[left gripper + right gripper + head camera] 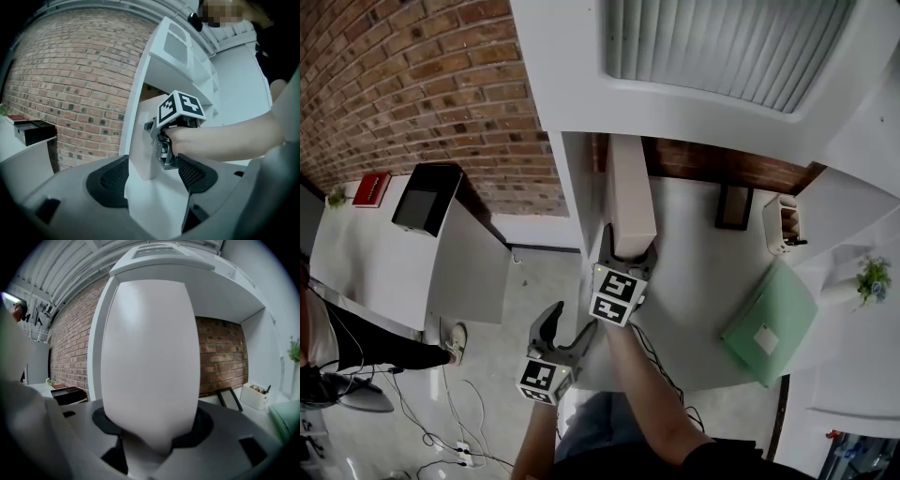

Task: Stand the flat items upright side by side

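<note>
Noted right hand-held gripper (628,255) clamped on the white flat box (630,192), pads pressing both broad faces. Found the box on edge, narrow face up, over the left end of the tabletop (694,281), just beside the shelf unit's side panel (575,178); cannot tell whether its bottom rests yet. Noted left hand-held gripper (567,330) with jaws standing apart on nothing, off the tabletop's near edge. Logged green folder (769,321) lying flat, well apart to the right.

Judged step in hand: seating the box upright. Keep the faces vertical, lower the bottom edge square, slide snug to the panel, let go only once it stands unaided. Bring the left one up to steady a face if it leans. Leave room beside it for the folder.

Got layout and both tools' places from the head view alone. Got pad contact from the right gripper view, with the landing spot hidden behind the box. Got from the left gripper view a side look at the right tool's marker cube; no folder there.
</note>
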`<state>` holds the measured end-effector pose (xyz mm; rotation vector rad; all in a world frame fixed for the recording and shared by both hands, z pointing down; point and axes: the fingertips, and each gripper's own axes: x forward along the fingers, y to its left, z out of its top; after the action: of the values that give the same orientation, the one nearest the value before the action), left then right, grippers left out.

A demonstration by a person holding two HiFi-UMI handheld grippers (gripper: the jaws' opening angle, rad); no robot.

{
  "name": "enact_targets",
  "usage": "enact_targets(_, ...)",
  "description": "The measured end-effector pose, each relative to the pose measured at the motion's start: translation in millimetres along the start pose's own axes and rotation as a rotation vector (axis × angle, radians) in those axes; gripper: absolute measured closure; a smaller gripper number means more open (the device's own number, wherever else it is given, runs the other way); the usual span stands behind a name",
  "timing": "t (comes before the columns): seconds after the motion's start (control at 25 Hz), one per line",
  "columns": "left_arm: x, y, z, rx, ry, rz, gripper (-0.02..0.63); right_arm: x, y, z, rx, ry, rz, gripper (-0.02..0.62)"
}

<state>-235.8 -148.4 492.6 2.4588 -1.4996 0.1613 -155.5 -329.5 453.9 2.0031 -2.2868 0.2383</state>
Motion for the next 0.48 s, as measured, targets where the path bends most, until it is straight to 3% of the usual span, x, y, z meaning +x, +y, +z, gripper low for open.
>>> enact_targets(0.48,-2.2,6.3,-6.6,-0.021,0.007,0.012,0.287,18.9,17.9,1.8,-0.071,-0.019,-0.035,0.328)
